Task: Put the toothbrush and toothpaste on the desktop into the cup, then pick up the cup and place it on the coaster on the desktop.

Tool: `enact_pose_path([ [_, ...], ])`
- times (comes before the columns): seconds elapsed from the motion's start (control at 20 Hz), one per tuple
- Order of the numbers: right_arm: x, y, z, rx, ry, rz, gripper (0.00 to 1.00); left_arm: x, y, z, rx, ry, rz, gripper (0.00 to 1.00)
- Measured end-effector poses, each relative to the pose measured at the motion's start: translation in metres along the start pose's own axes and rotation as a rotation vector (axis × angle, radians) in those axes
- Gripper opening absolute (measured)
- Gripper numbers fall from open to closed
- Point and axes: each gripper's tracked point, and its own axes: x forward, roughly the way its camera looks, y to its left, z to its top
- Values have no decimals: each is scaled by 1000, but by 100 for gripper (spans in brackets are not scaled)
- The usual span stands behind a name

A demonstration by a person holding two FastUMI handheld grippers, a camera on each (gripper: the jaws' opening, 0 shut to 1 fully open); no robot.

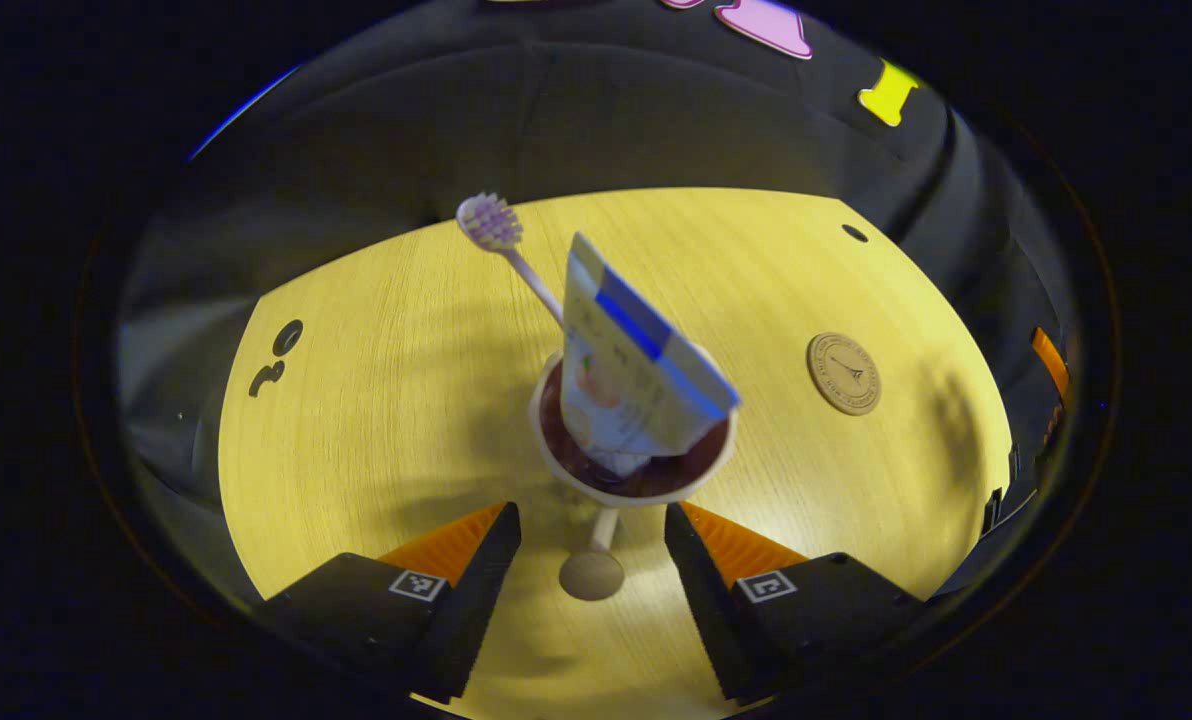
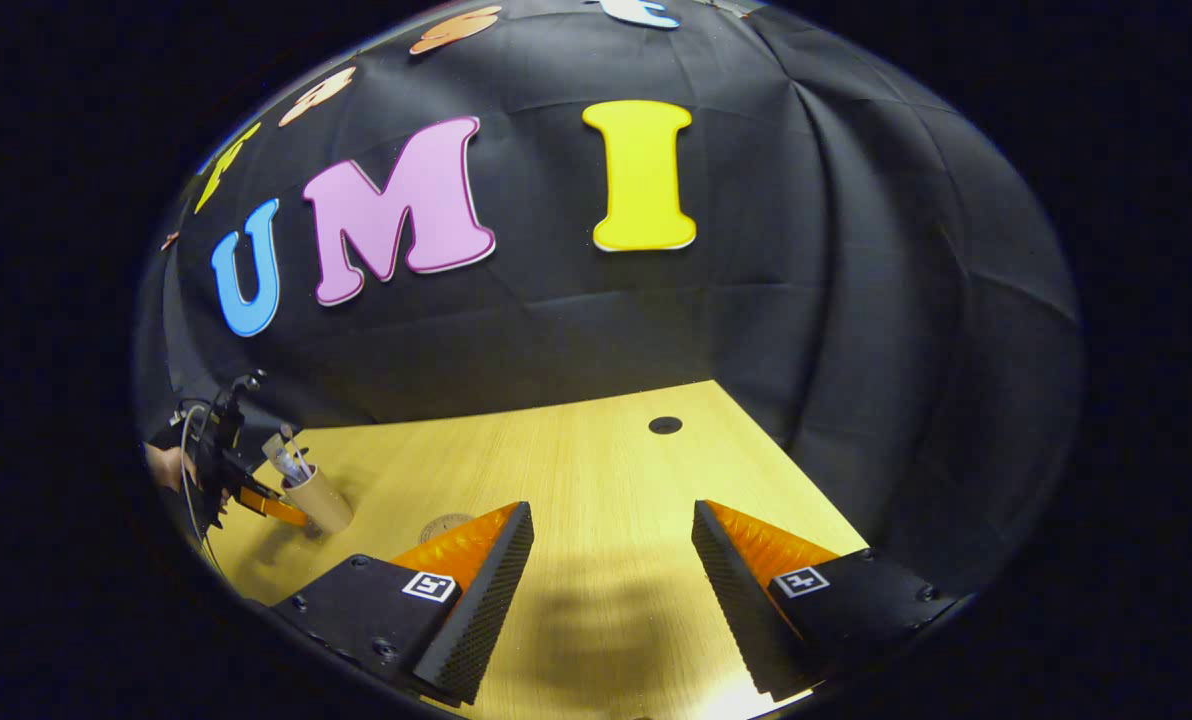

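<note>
Wood-grain desk (image 1: 376, 400): bears cup and coaster.
Cup (image 1: 566, 470): tan, holds toothbrush (image 1: 491, 222) and toothpaste (image 1: 636, 370), between left claw fingers, untouched.
Coaster (image 1: 844, 373): round, tower emblem, rim lettering unreadable; well apart from cup.
Left claw (image 1: 593, 545): spread wide, empty.
Right claw (image 2: 611, 560): wide, empty, above bare desk.
Hand (image 2: 168, 465): grips left claw's handle.

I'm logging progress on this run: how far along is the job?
Done: toothbrush and toothpaste stand in the cup. In hand: the open left gripper is at the cup, not gripping it. Left: carrying it to the bare coaster.
</note>
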Motion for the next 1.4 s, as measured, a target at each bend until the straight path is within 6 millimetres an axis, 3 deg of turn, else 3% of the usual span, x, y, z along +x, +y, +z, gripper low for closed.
enact_pose_path([
  [0.15,-7,-10,-11,-17,22,-22,98,5,-9,1,5,20,-25,80],
  [0.3,-10,-15,-21,-1,49,-28,98,6,-15,2,27,34,-31,58],
  [0.4,-10,-14,-25,17,60,-29,98,7,-15,1,28,43,-16,52],
  [0.45,-10,-13,-26,23,60,-30,98,8,-15,2,24,41,-10,37],
  [0.5,-9,-13,-26,25,59,-32,98,8,-15,1,22,48,-7,31],
  [0.8,-11,0,-38,36,79,-23,98,9,-19,2,-24,60,6,28],
  [1.1,-6,13,-38,46,88,-11,98,9,-23,3,-100,4,12,24],
  [1.15,-6,15,-37,44,87,-9,98,9,-24,3,-110,-2,12,29],
  [1.2,-5,16,-37,40,87,-8,98,8,-23,4,-113,-9,14,24],
  [1.4,-3,20,-39,29,95,-1,98,-8,-21,13,-82,-46,9,24],
])
